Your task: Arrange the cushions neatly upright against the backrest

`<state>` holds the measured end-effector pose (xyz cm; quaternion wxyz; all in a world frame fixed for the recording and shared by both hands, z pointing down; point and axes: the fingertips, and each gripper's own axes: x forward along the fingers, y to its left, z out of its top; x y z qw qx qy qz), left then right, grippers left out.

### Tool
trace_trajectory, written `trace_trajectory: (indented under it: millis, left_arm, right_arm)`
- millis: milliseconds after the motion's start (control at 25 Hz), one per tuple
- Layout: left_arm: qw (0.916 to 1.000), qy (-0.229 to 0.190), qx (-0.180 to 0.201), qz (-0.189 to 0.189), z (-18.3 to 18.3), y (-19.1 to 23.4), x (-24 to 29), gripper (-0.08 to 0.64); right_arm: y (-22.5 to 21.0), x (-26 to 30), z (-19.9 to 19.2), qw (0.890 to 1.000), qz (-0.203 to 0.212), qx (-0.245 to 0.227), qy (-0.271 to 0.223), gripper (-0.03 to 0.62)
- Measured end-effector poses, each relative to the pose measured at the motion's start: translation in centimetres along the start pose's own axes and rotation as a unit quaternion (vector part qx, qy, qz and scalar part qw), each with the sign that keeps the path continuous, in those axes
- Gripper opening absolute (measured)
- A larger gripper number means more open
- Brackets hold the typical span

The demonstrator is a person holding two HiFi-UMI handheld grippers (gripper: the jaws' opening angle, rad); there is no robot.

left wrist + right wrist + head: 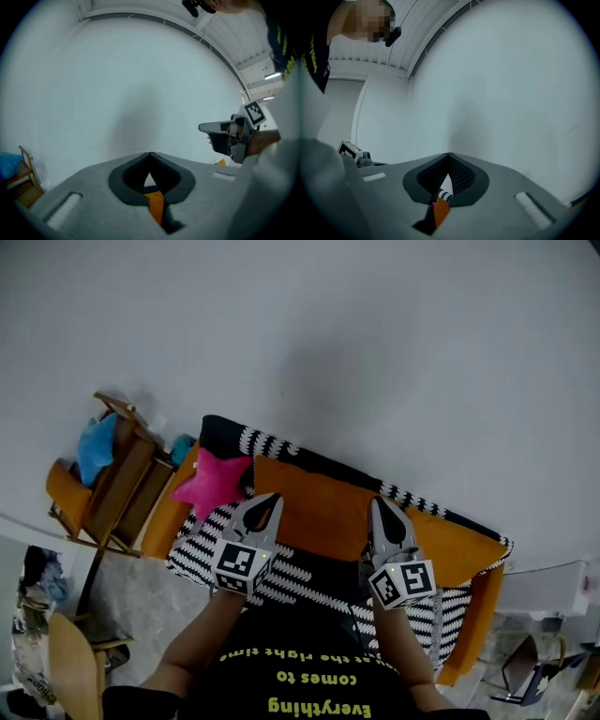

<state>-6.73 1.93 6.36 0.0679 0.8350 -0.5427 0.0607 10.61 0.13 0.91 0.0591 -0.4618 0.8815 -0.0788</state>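
1 pink star cushion (pixel 211 482) and 2 orange cushions (pixel 319 507) lean on 1 sofa (pixel 202 557). The left claw (pixel 266 501) and right claw (pixel 381 506) are pinched together, empty.

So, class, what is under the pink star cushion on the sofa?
The star cushion rests on the black-and-white throw, beside an orange cushion. Whatever lies beneath that patch is covered.

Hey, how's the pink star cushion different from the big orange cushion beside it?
The pink star cushion is star-shaped and small; the orange cushion is rectangular and far larger. The pink star cushion sits at one end of the sofa; the orange cushion sits nearer its middle. Both rest against the backrest.
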Motion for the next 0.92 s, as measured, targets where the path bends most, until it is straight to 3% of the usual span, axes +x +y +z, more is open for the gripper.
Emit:
trace_trajectory:
  millis: [920]
  left_arm:
    - [0.9999, 0.0, 0.005, 0.012, -0.5, -2.0, -2.2, -0.002]
  right_arm:
    - [0.7, -3.0, -0.7, 1.0, 0.01, -0.002, 0.015, 0.011]
